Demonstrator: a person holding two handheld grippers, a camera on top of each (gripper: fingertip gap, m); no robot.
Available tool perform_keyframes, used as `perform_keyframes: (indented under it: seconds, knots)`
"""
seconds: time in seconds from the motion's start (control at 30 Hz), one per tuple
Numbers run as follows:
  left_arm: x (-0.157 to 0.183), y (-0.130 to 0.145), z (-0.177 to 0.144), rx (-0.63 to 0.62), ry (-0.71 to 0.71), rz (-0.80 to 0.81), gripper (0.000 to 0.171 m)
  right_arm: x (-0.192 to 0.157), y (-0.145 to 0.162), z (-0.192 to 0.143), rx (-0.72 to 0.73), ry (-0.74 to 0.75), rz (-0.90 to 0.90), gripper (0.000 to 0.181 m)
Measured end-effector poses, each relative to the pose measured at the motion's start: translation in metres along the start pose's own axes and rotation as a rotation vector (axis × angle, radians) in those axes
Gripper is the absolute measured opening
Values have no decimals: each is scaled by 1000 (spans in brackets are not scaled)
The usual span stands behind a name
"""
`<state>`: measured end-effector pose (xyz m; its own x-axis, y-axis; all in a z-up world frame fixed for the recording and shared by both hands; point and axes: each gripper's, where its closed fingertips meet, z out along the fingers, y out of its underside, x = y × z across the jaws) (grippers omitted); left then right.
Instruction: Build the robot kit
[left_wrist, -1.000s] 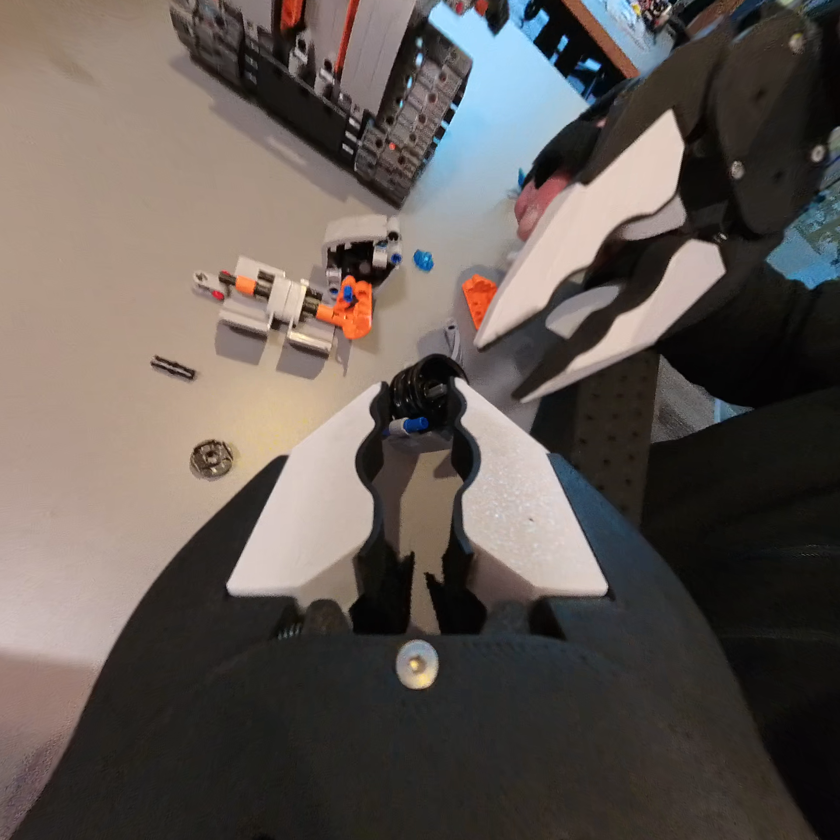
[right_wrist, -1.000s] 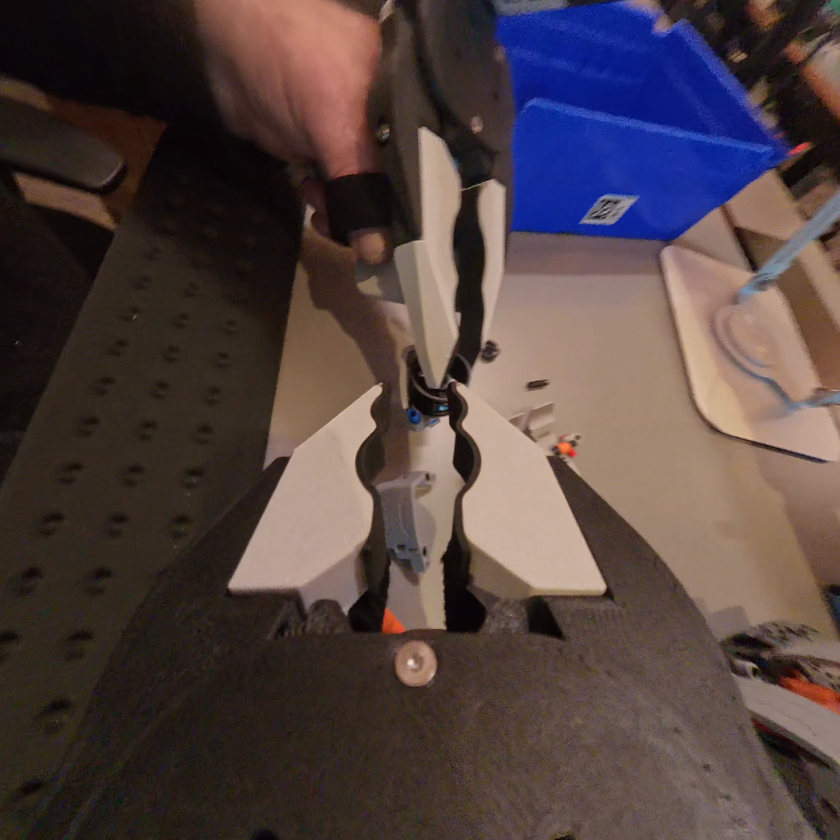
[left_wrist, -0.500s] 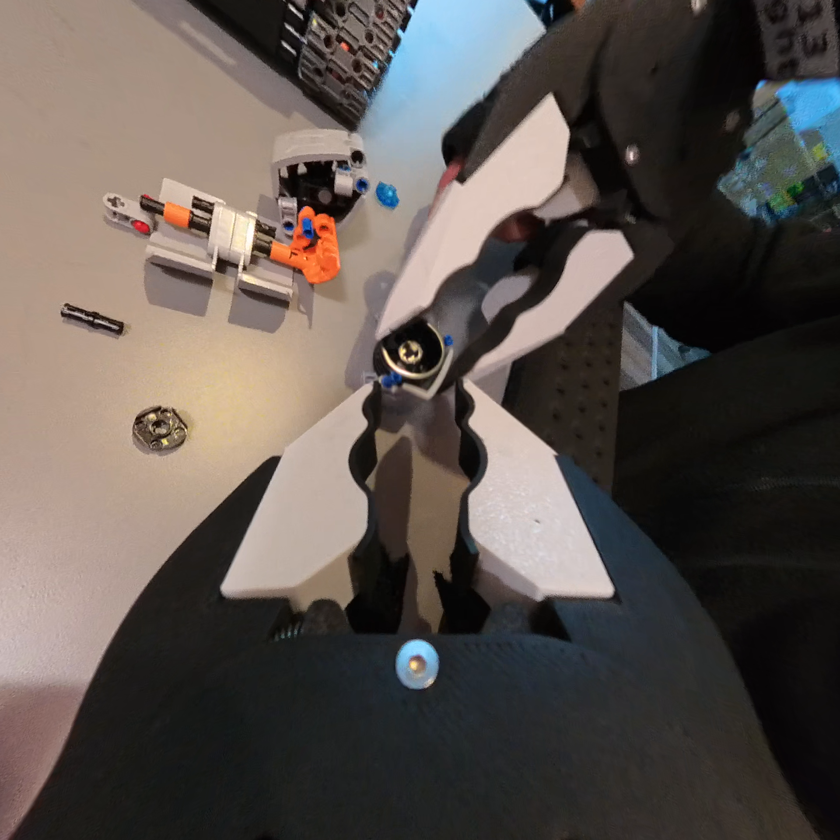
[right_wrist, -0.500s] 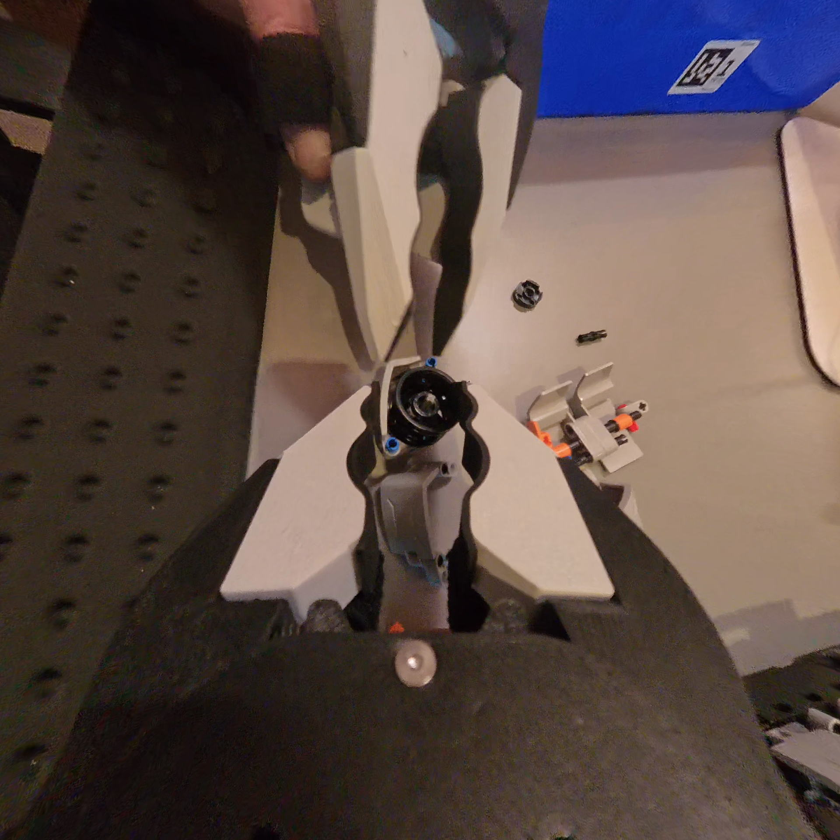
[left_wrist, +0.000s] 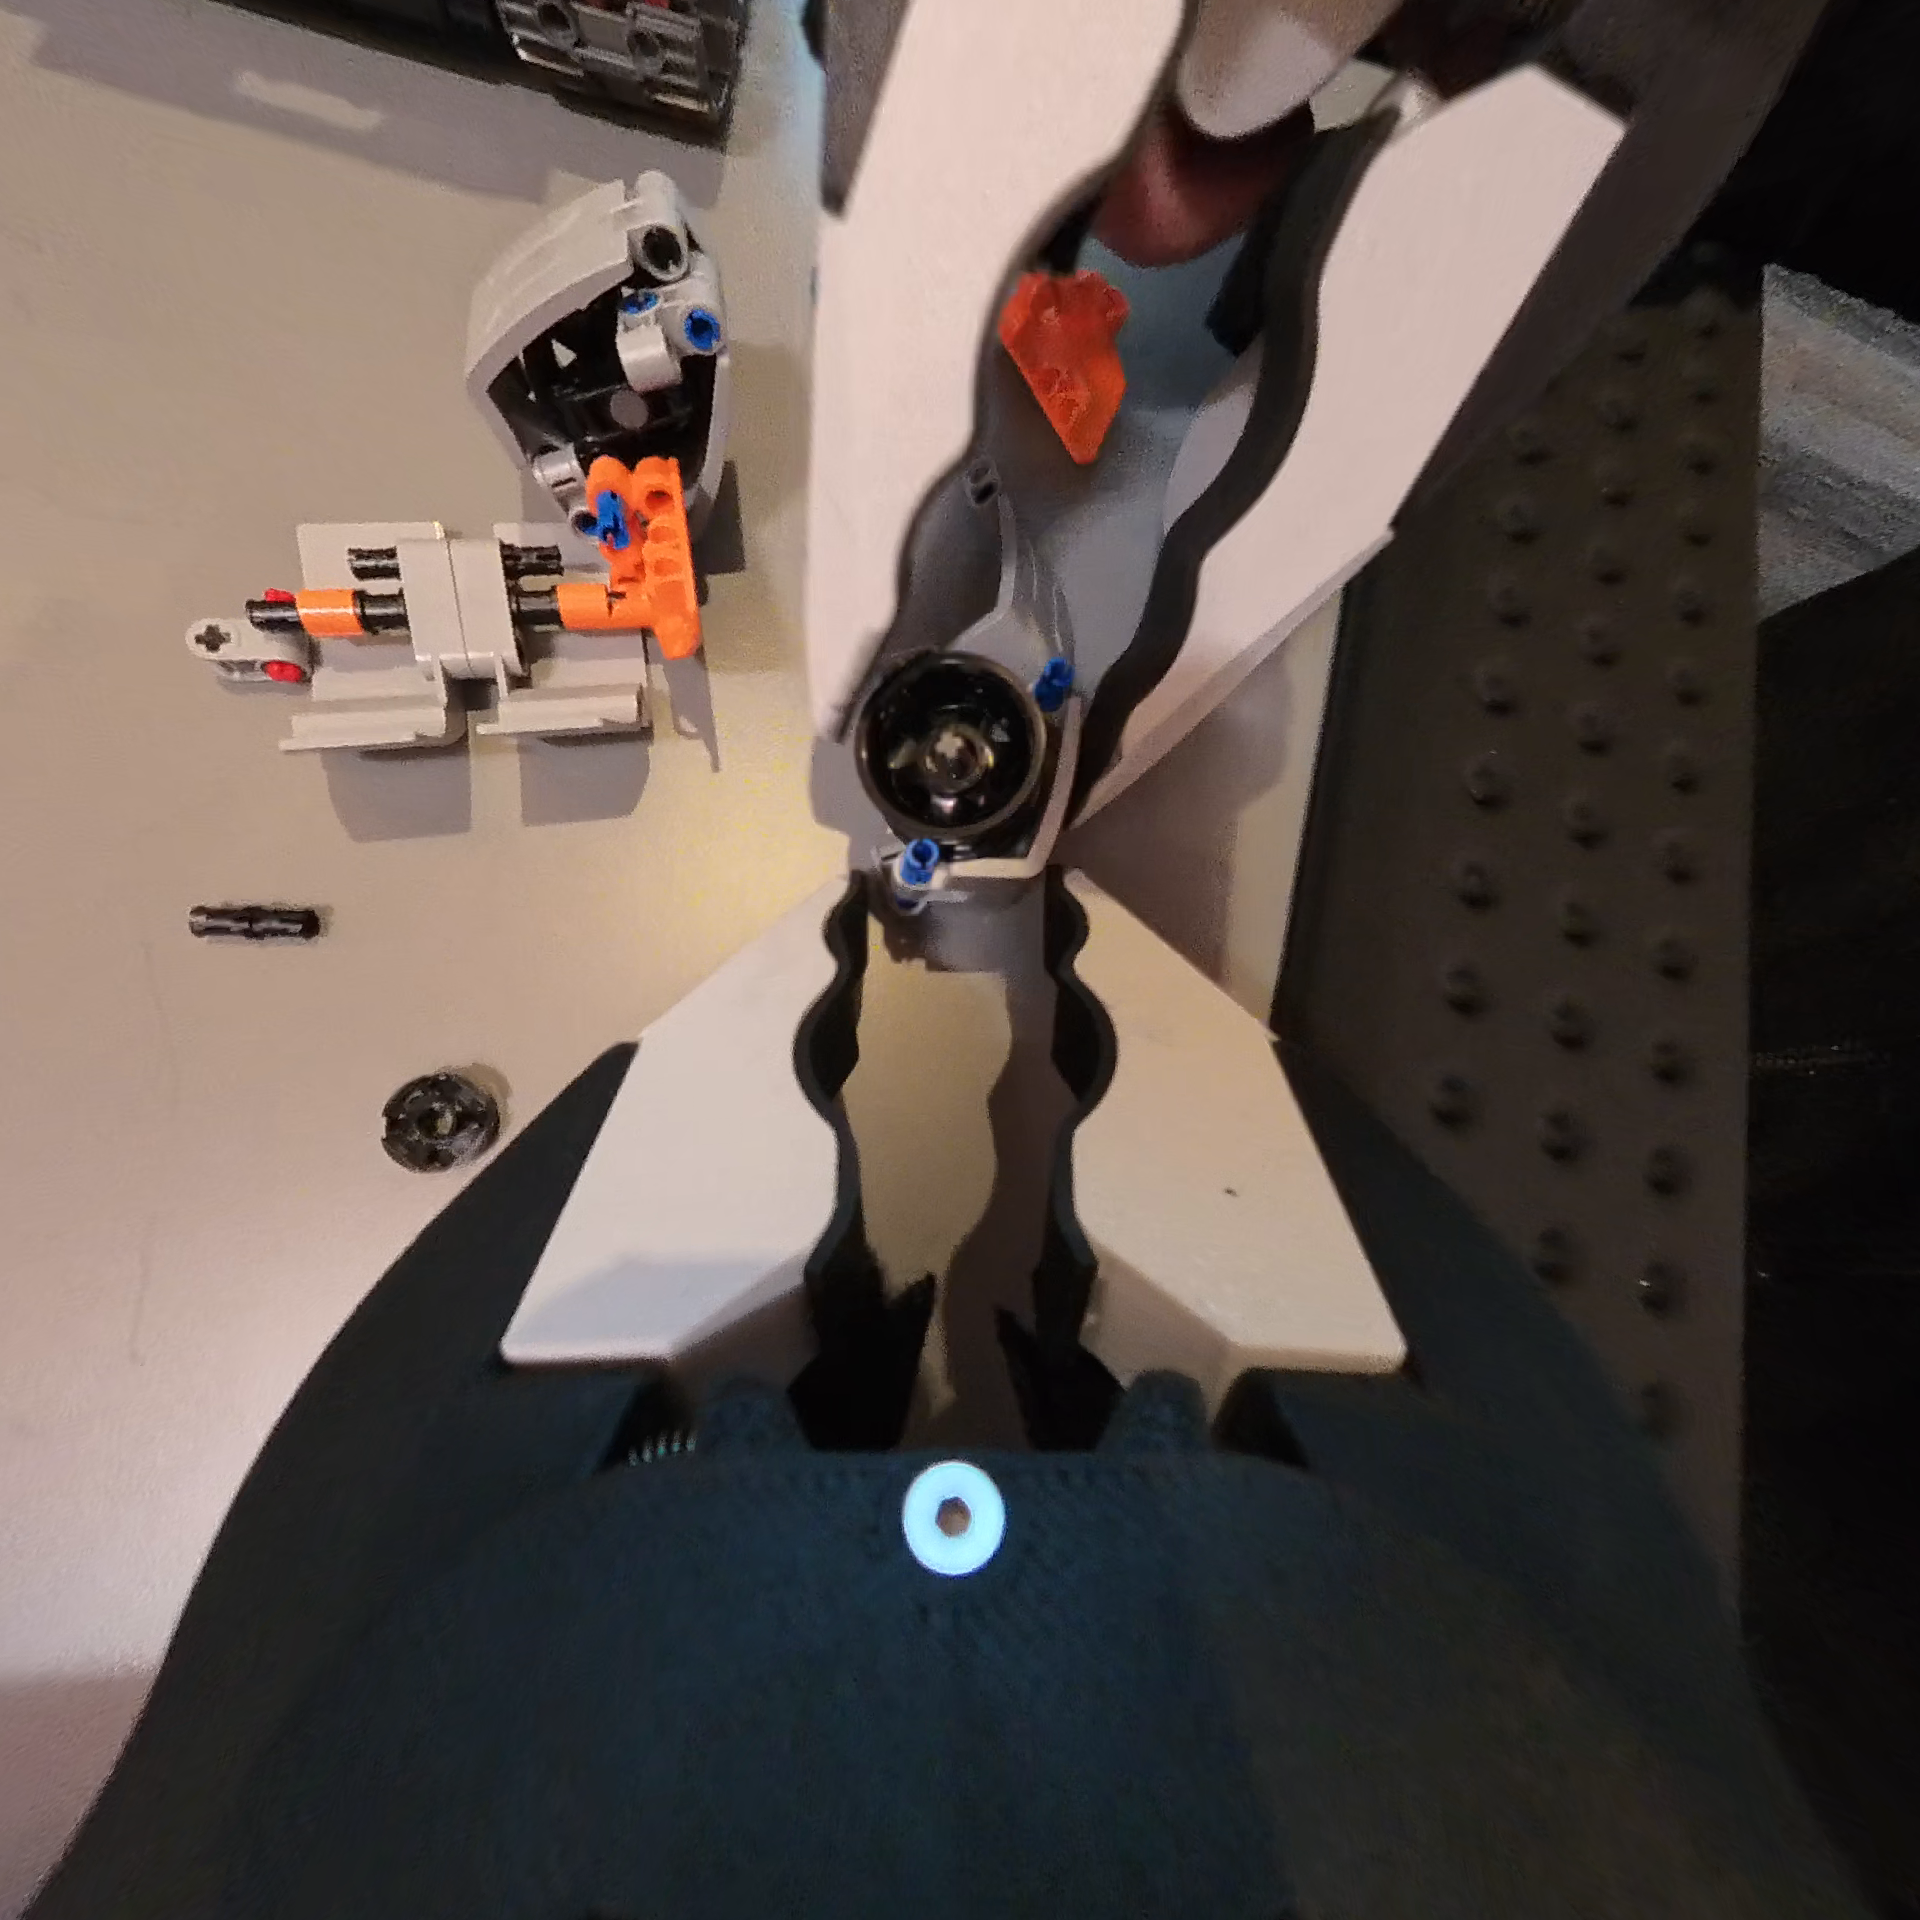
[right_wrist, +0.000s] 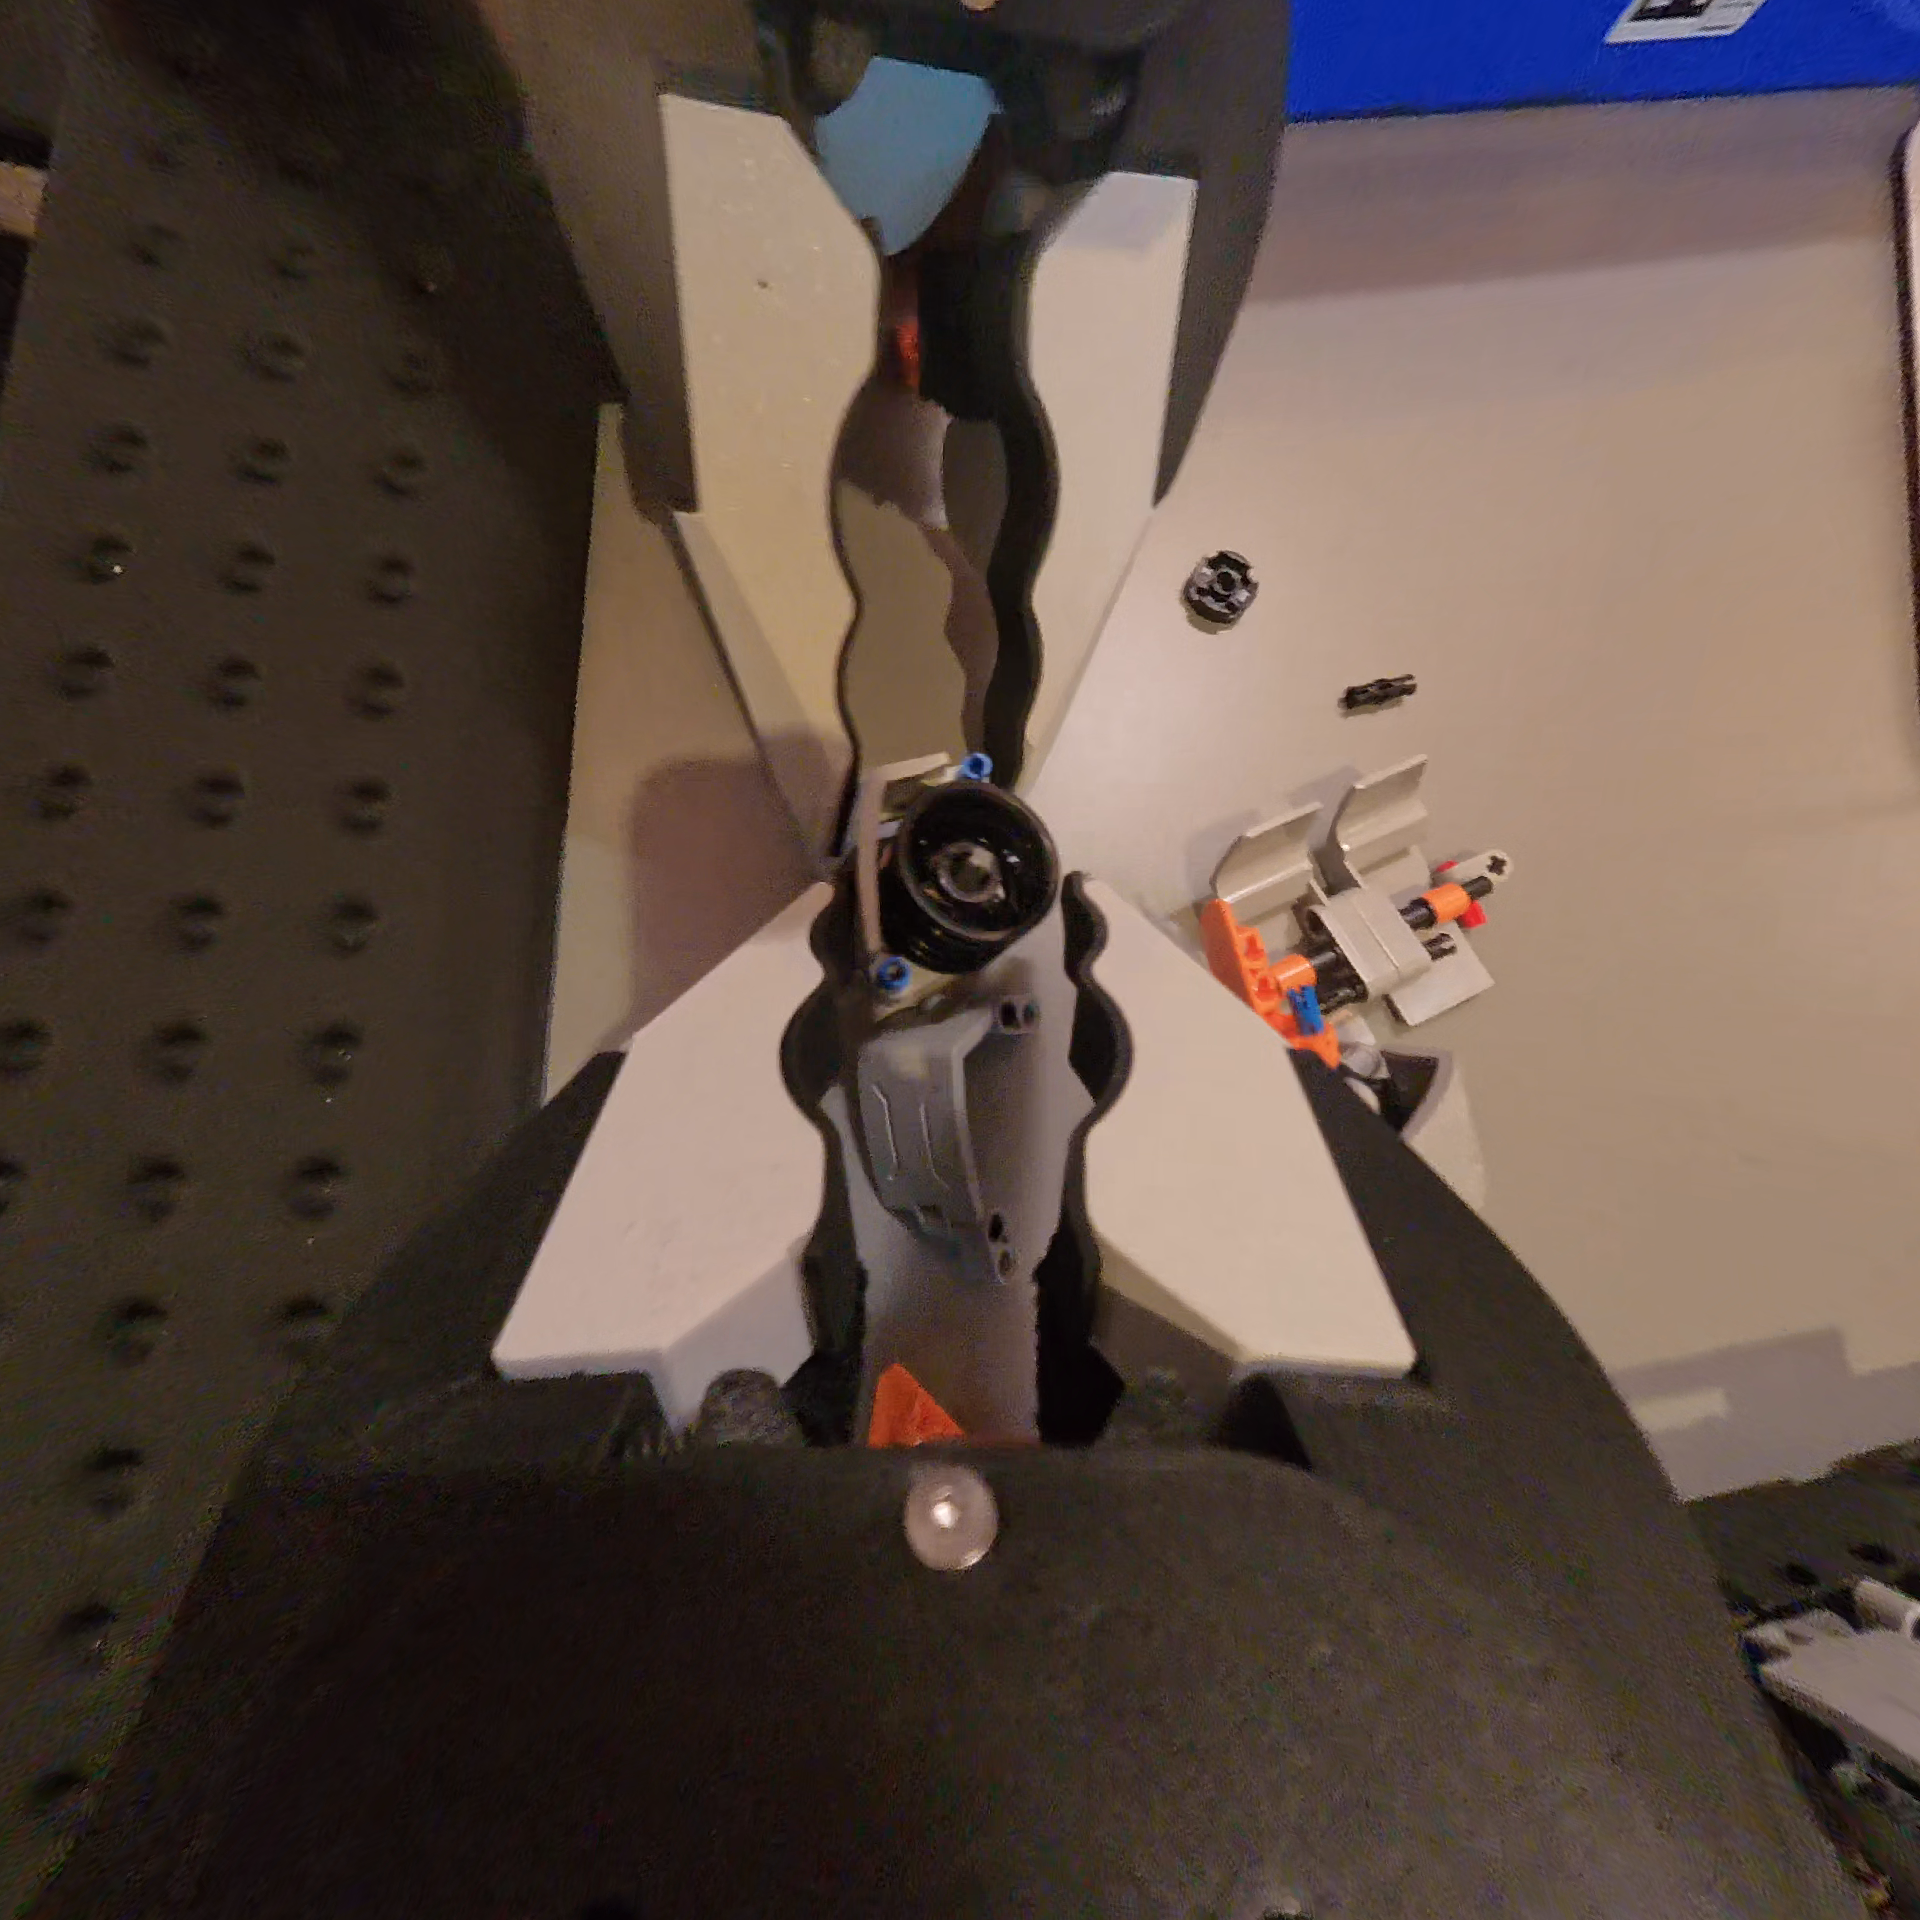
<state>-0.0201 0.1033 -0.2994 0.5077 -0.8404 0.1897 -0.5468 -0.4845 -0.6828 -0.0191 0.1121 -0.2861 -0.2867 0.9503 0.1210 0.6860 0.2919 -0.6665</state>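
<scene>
Now the right gripper (right_wrist: 940, 894) seemingly clamps the black wheel piece (right_wrist: 966, 878), drawn closer against the left gripper (left_wrist: 951, 894), whose narrow-set fingertips look empty.

I see my left gripper (left_wrist: 951, 914) with jaws parted, its tips touching a black ribbed plastic wheel on a grey bracket (left_wrist: 951, 750), held from the far side by the right gripper (left_wrist: 961, 769).

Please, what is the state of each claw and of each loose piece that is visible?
Right claw, shut on the wheel piece.
Left claw, tips around that piece's end; grip unclear.
Grey panel, lying loose under the right claw.
Orange and grey assembly, lying flat, untouched.
Black pin, lying loose.
</scene>
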Motion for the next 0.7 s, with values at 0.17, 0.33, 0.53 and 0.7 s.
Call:
perform_keyframes:
  seconds: [0.17, 0.33, 0.53, 0.7]
  knots:
    - [4, 0, -1, 28, 12, -17, 28, -3, -4, 0, 33, -43, 22, 34]
    - [11, -14, -19, 142, 3, 25, 36, 1, -26, -23, 242, -125, 140, 34]
    - [24, -55, -65, 504, 149, -62, 26, 1, -62, -60, 561, -233, 214, 34]
    - [32, -68, -89, 658, 255, -91, 14, -4, -77, -77, 705, -288, 191, 33]
